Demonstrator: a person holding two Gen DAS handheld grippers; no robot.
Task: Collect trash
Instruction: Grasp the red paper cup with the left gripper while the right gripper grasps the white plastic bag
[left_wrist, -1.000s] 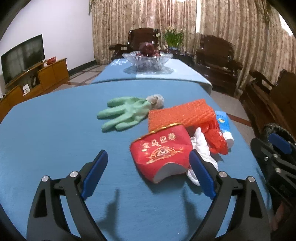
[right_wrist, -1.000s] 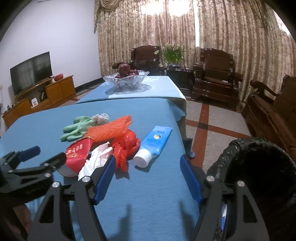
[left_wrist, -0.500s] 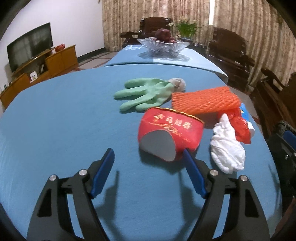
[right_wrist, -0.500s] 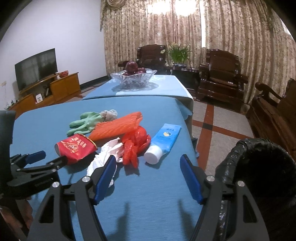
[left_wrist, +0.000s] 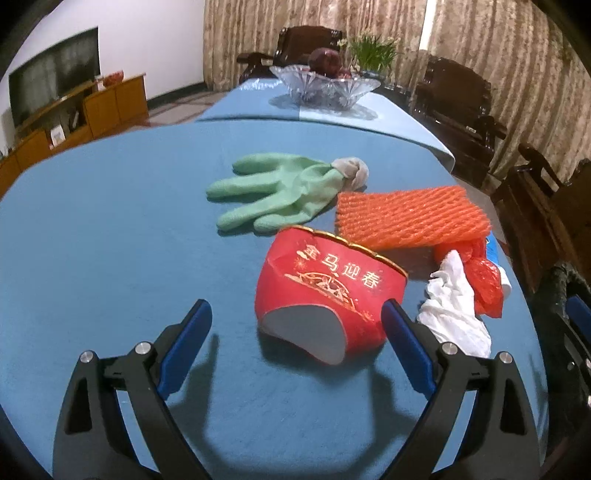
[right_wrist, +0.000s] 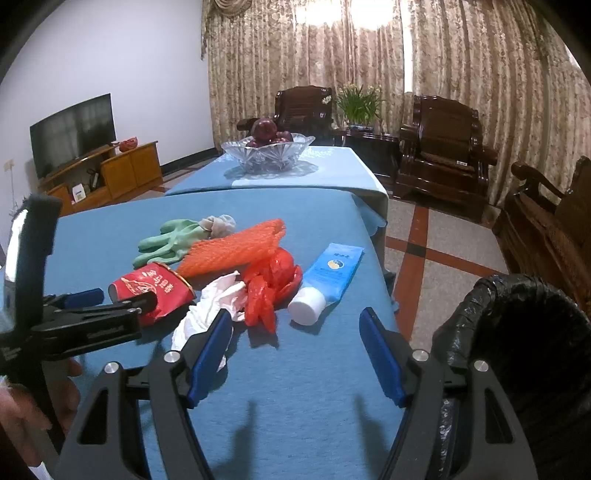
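A crushed red paper cup (left_wrist: 328, 291) lies on its side on the blue table (left_wrist: 110, 240); it also shows in the right wrist view (right_wrist: 155, 291). My left gripper (left_wrist: 295, 321) is open, its jaws either side of the cup's near end, apart from it. Around the cup lie a green glove (left_wrist: 273, 195), orange foam netting (left_wrist: 410, 216), a white tissue (left_wrist: 454, 314) and a red plastic bag (right_wrist: 273, 288). A blue tube (right_wrist: 328, 277) lies toward the table's right edge. My right gripper (right_wrist: 295, 343) is open and empty, just short of the tissue and bag.
A bin lined with a black bag (right_wrist: 524, 350) stands on the floor right of the table. A glass fruit bowl (right_wrist: 267, 153) sits on a second table behind. Wooden armchairs (right_wrist: 443, 147) stand at the back and right, a TV (right_wrist: 72, 133) on the left.
My left gripper has closed in on the red cup, which now sits between its open jaws. My right gripper has shifted only slightly.
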